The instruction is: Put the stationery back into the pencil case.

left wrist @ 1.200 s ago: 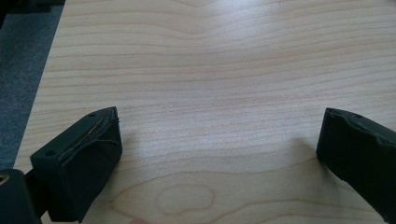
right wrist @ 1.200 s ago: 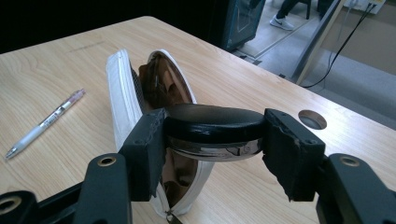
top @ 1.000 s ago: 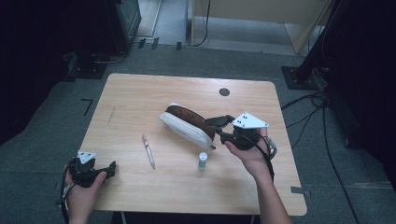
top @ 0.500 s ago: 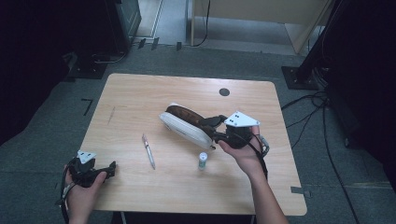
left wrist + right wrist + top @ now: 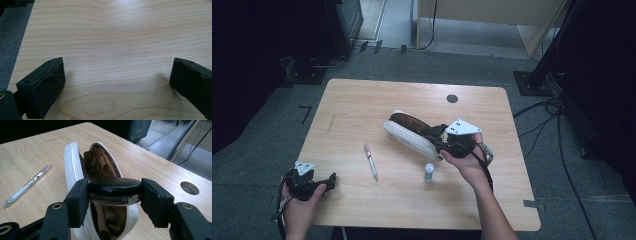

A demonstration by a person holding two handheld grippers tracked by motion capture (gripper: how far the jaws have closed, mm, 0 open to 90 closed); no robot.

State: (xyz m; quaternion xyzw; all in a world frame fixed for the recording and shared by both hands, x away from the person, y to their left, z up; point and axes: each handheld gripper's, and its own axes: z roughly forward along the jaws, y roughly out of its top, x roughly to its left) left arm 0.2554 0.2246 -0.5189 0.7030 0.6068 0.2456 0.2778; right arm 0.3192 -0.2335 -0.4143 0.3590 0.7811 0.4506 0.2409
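A white zip pouch [image 5: 408,138] with a brown lining [image 5: 100,162] lies open at the middle of the table. My right gripper [image 5: 438,137] is shut on a black rounded object [image 5: 113,185] with a shiny silver underside and holds it over the pouch's open mouth at its near end. In the right gripper view both pads [image 5: 79,200] press on the object's ends. My left gripper [image 5: 331,180] rests at the table's front left corner, and in the left gripper view its jaws [image 5: 117,82] stand wide open over bare wood.
A clear pen with a pink end [image 5: 371,161] [image 5: 27,185] lies left of the pouch. A small white bottle [image 5: 429,172] stands in front of my right hand. A round cable hole [image 5: 452,98] [image 5: 190,188] sits near the table's far edge.
My right gripper has carried the black object a little to the left and down, closer over the pouch's opening. The left gripper has stayed put.
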